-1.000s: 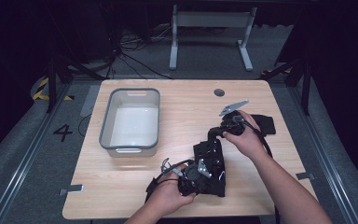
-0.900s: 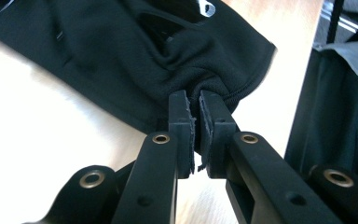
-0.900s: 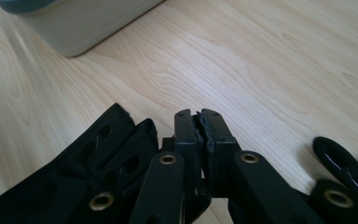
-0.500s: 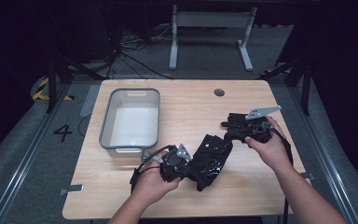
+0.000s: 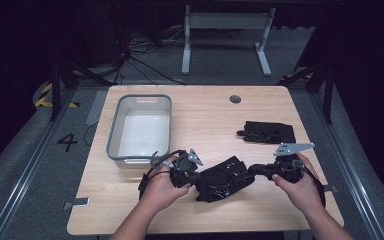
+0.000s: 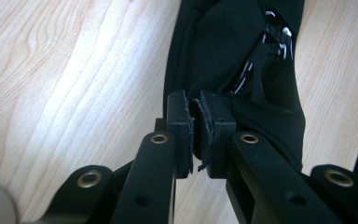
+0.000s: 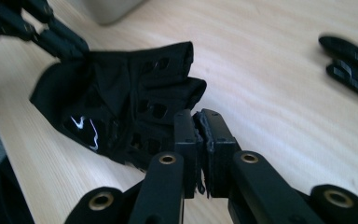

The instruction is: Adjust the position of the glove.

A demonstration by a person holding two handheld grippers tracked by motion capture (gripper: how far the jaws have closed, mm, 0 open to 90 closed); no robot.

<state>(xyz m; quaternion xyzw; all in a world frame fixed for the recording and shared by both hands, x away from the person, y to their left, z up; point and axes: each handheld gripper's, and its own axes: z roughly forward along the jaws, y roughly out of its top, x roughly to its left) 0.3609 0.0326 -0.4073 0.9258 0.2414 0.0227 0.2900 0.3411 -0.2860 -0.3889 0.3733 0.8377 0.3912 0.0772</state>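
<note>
black glove (image 5: 223,179) on table (image 5: 205,115) | left gripper (image 5: 184,169) pinches it | right gripper (image 5: 260,171) pinches it

Table (image 5: 210,125): pale wood, visible grain
Bin (image 5: 114,134): grey rim and walls, whitish inside
Near glove (image 5: 225,178): black, small white marks, rows of holes
Far glove (image 5: 270,132): black, faint grey bars on fingers
Left gripper (image 6: 196,135): black jaws, brass-coloured rivets
Right gripper (image 7: 199,140): black jaws, brass-coloured rivets, grey top plate

Dim room — grey floor (image 5: 25,165)
</note>
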